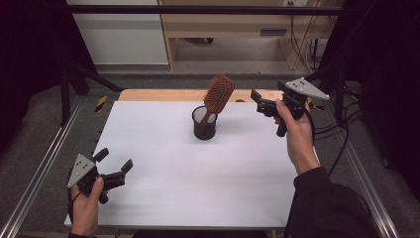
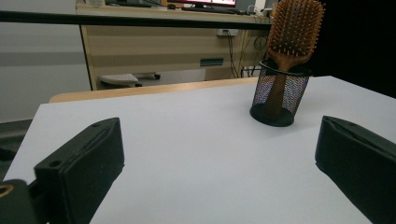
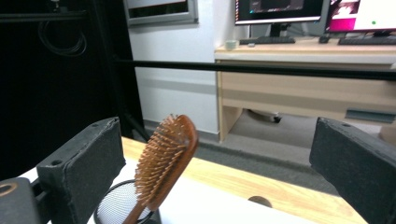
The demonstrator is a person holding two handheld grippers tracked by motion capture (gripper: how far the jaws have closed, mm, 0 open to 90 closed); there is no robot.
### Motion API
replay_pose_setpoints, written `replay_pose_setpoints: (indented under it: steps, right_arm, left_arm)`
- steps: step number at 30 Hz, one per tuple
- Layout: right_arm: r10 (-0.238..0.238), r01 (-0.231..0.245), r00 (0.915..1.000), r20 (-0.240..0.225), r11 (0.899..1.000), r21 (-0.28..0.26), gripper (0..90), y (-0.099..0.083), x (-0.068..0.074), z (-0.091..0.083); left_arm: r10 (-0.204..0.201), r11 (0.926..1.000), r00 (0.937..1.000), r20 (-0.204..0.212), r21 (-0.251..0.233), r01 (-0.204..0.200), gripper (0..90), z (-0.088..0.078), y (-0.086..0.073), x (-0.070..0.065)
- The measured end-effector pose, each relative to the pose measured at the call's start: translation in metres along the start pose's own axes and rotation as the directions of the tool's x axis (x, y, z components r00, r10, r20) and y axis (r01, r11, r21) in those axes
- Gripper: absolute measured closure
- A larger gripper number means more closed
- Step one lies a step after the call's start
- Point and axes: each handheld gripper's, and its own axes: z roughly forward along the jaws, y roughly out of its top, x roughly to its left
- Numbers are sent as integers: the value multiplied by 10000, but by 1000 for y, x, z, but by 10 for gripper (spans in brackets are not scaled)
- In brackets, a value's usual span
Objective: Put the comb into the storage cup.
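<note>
Evenly lit from overhead, bench (image 1: 198, 168) bright and glare-free beyond each hand-held gripper, surroundings dark, near jaws softly blurred.

My brush (image 3: 166, 161) has its handle down inside the cup (image 3: 122, 205), so in my right gripper view the mesh hides the lower handle and the bottom edge cuts the cup off. In my left gripper view the top edge clips the brush (image 2: 295, 29) head, and its handle is just a dim shape behind the cup (image 2: 279, 99) mesh. From the high view my left hand (image 1: 85, 208) runs off the bottom edge.
</note>
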Motion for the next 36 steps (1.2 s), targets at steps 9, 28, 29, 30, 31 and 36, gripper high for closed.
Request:
replay_pose_setpoints:
  steps: [9,28,29,30,31,36]
  right_arm:
    - [-77,78,9999,97,9999,-106,29,-6,-7,-15]
    - [-390,390,9991,165,9992,7,40,-32,-22,-41]
    - [-396,396,9990,200,9992,6,41,-34,-23,-43]
    - [-363,364,9991,225,9993,-8,41,-36,-23,-45]
    - [-335,335,9992,231,9994,10,41,-37,-23,-47]
    - [-359,358,9991,238,9994,38,41,-46,-24,-57]
  left_arm:
    - [42,10000,10000,11,-71,-42,14,-1,0,1]
    - [107,9999,9999,48,-111,-106,14,0,-2,2]
    - [177,9998,9998,0,-81,-177,14,-1,-2,3]
    - [211,9997,9998,0,-80,-211,14,-2,-3,3]
    - [201,9998,9998,4,-83,-201,14,-2,-3,4]
    - [-62,9998,10000,-22,-172,62,14,-7,-4,9]
